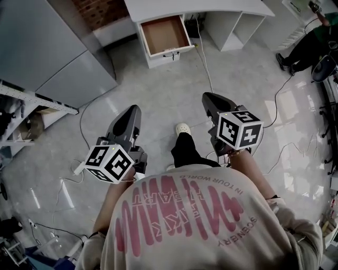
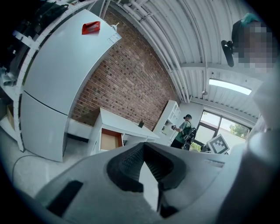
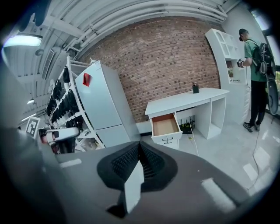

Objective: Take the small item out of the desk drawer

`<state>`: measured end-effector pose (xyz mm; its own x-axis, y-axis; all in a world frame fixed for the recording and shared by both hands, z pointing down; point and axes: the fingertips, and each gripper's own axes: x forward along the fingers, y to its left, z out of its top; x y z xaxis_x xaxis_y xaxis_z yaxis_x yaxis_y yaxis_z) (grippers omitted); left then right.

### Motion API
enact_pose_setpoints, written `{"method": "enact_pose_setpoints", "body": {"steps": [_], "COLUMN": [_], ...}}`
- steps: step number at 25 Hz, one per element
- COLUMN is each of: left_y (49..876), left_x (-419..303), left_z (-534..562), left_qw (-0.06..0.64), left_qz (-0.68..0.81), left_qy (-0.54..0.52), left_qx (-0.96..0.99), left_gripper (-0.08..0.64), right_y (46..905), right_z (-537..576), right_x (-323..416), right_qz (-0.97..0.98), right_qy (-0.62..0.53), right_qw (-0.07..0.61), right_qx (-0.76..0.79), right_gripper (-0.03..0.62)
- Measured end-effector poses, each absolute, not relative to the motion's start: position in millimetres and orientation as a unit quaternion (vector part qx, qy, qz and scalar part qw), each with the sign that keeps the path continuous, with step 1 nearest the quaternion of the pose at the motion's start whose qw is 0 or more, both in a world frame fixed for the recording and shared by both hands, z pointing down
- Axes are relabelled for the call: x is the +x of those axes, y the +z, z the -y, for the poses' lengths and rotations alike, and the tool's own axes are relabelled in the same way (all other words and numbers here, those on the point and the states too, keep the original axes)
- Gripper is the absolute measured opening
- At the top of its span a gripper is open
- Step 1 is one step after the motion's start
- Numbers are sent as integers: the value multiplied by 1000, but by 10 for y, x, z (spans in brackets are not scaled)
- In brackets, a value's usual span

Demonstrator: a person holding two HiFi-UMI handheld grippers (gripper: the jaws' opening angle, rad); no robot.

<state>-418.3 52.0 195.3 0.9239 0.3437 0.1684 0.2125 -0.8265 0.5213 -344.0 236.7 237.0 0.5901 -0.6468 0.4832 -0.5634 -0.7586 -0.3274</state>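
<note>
Far ahead under white desk: drawer pulled open, brown inside, dark handle on front; small item too far off to make out. Bare floor between person and desk, cable trailing across, fridge at left. Left gripper and right gripper held at waist, pointing deskward, jaws together, nothing gripped.

The dark left gripper and dark right gripper, each bearing a marker cube, point toward a white desk whose brown-bottomed drawer stands open, well apart.
</note>
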Motion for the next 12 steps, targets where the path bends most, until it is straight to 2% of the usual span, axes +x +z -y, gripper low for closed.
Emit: {"method": "enact_pose_setpoints", "body": {"steps": [12], "left_y": [1871], "left_x": [-2936], "left_z": [-438], "left_qw": [261], "left_qz": [-109], "left_qy": [121], "left_qx": [951], "left_gripper": [6], "right_y": [2335], "right_z": [-2150], "right_x": [-2092], "right_qz": [-383], "right_qy": [-309], "right_qw": [59], "right_qx": [-869], "right_gripper": [9]}}
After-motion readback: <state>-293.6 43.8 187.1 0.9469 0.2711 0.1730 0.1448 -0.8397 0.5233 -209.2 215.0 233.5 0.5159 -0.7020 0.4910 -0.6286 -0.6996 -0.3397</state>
